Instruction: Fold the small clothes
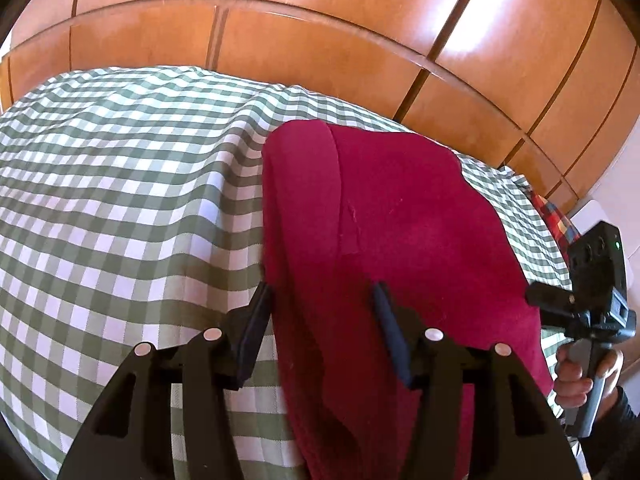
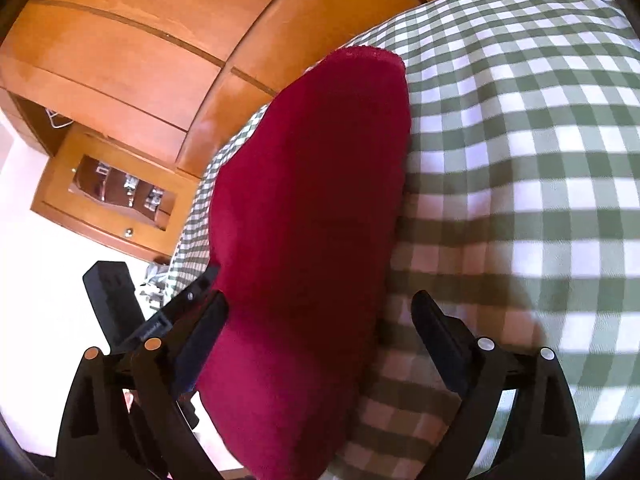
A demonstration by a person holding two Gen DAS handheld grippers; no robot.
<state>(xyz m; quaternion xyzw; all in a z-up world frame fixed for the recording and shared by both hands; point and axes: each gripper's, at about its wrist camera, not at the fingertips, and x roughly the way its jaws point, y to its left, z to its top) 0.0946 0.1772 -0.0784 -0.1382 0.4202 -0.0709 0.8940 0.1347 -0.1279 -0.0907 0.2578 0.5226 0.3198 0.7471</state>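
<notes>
Left wrist view: green-checked bed cover (image 1: pixel 120 208) ran up to wooden cabinet (image 1: pixel 320 56). Red garment (image 1: pixel 400 220) lay along cover's right edge, partly folded. My left gripper (image 1: pixel 322 300) straddled its near fold, jaws apart, not pinching. My right gripper (image 2: pixel 320 320) stood wide, cloth loose between.

Both fisheye views were brightly daylit. Glare patches shone on the glossy wooden panels (image 1: pixel 500 36) at 12 and 1 o'clock in the left wrist view, and the floor (image 2: pixel 28 216) at 9 o'clock in the right wrist view was blown out white. Straight seams bowed strongly, and dark vignette filled the corners. The checked cover (image 2: pixel 520 208) was smeared and soft at 3 o'clock, with a soft shadow near 5 o'clock.
</notes>
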